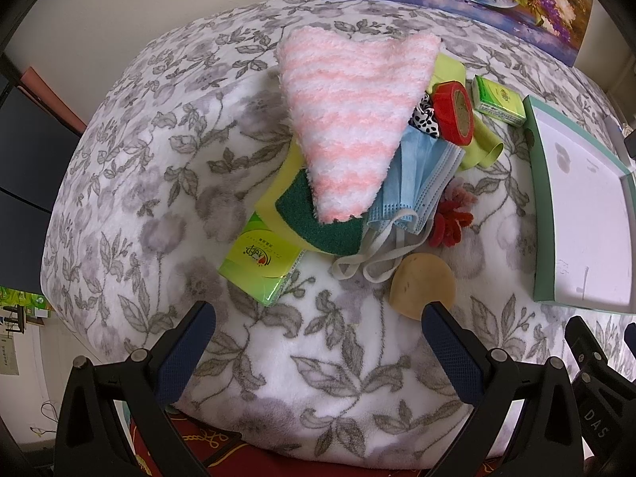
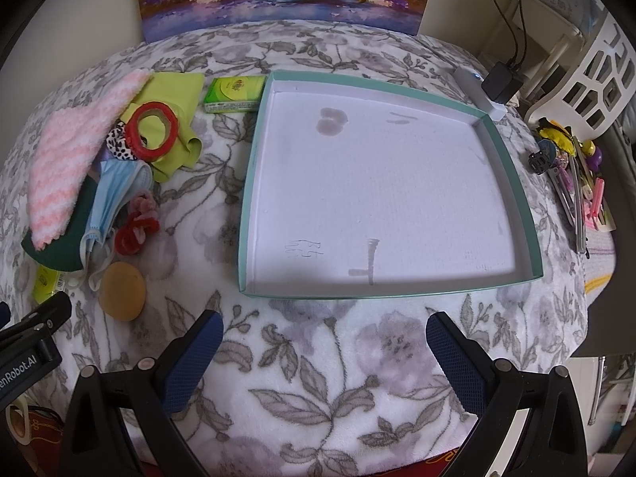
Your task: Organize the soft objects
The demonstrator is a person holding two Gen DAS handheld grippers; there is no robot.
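A grey-leaf-patterned fleece blanket [image 2: 318,377] covers the surface. On it lies a shallow teal-rimmed white cardboard tray [image 2: 512,183], holding nothing. Left of the tray sits a heap: a fluffy pink-and-white striped cloth [image 1: 346,119] on top of a green-and-yellow scouring sponge [image 1: 302,214], a blue face mask [image 1: 417,183] beside them. Nearest lies a round tan sponge [image 1: 421,284]. Left tongs [image 1: 318,351] and right tongs [image 2: 324,361] are both released, grasping nothing.

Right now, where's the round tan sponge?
The round tan sponge lies on the floral blanket, nearest the left tongs, just below the blue face mask, left of the tray.
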